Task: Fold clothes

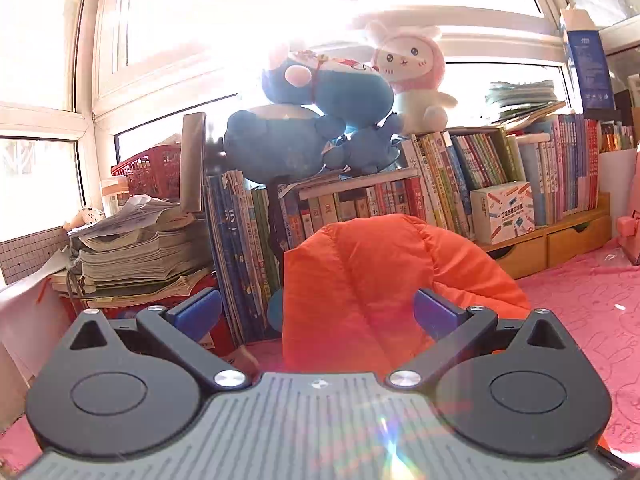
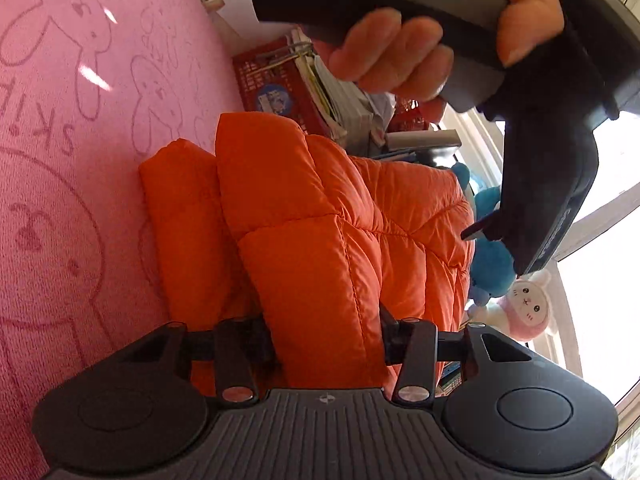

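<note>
Left gripper spread wide, 2 blue-padded fingers well apart, holding nothing. Between and just beyond them, an orange puffer jacket, raised off the pink rabbit-print cloth and puffed up, its nearest fold reaching past the right finger. Cannot tell from this view whether either pad touches the fabric.

Right gripper turned on its side, fingers clamped on a thick quilted fold of the same orange puffer jacket. Padding bulging out between the 2 black tips. Beside that fold, toward the cloth, a narrower orange roll lying on the pink rabbit-print cloth. Beyond the jacket in the right wrist view, a bare hand wrapped round the grey handle of the other gripper, its dark body hanging over the far edge of the jacket.

Farther back in the left wrist view, a row of upright books on a low wooden shelf with drawers, and a white box leaning in front of the spines. To the left, a stack of papers with a red basket behind it. On top of the books, blue plush toys and a pink-hooded white plush. Behind all of it, bright windows, washed out by sunlight.
</note>
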`<control>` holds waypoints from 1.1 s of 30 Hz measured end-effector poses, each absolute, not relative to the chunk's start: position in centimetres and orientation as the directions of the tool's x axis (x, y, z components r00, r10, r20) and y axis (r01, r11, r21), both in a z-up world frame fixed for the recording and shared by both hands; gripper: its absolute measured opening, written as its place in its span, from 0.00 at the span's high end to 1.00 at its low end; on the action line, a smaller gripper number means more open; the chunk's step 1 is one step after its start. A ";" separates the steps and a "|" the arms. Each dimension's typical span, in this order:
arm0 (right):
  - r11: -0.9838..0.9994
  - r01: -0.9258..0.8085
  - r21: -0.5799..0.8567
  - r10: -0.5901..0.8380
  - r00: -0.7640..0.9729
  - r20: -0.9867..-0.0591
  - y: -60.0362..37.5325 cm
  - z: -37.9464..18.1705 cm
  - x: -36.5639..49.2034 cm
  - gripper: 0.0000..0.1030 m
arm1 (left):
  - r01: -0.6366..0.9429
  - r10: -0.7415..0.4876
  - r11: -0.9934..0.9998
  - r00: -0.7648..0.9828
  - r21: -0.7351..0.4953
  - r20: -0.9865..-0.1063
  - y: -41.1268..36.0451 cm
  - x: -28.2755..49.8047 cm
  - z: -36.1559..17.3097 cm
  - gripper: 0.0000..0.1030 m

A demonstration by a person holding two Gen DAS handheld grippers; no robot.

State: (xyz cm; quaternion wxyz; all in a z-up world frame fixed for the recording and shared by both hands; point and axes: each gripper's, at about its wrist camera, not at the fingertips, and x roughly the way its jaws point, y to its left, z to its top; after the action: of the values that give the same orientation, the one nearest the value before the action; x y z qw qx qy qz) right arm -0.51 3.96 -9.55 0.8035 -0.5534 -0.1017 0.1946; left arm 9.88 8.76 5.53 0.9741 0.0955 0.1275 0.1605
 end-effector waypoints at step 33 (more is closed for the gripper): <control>0.960 -0.214 0.181 0.271 0.875 -0.400 -10.9 -3.7 6.3 0.51 | -0.483 0.577 0.811 0.750 0.329 -0.323 10.0 13.9 -4.1 0.00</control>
State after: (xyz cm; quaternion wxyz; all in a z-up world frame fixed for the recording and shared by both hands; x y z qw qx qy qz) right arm 6.32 -10.88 -3.69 0.9661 0.0657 0.2158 0.1255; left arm 13.88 10.00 -4.09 0.9286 0.1132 0.2085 0.2854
